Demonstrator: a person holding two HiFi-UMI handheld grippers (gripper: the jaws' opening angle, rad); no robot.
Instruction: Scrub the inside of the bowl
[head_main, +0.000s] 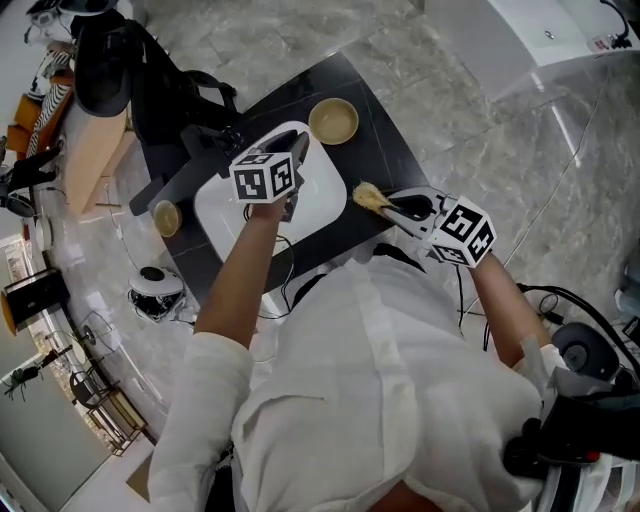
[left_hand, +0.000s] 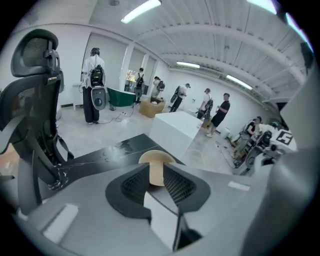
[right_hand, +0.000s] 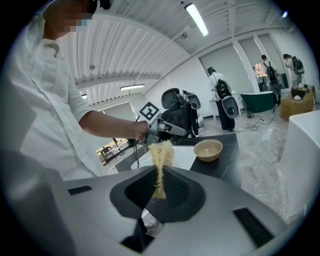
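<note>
Distance between scrubber and bowl decides the next move. The round tan bowl stands upright and appears empty near the far corner of the dark marbled tabletop, just beyond the far rim of the shallow white rectangular tray. The left gripper hangs over that tray on an arm stretched well forward, tilted downward with its long axis aimed almost straight at the bowl. In the left gripper view its 2 jaws stand partly apart with nothing pinched, and the bowl shows through the gap, beyond the tips. The right gripper sits back at the near right edge of the tabletop on a bent arm close to the body. It is clamped on a yellow fibrous scrubbing pad, whose frayed end sticks out past the tips toward the tray. From this gripper the bowl lies ahead and off to one side, well apart, so of the 2 the left is clearly the nearer. Likely plan: the left steadies the bowl's rim, then the right carries the pad across and down into it.
</note>
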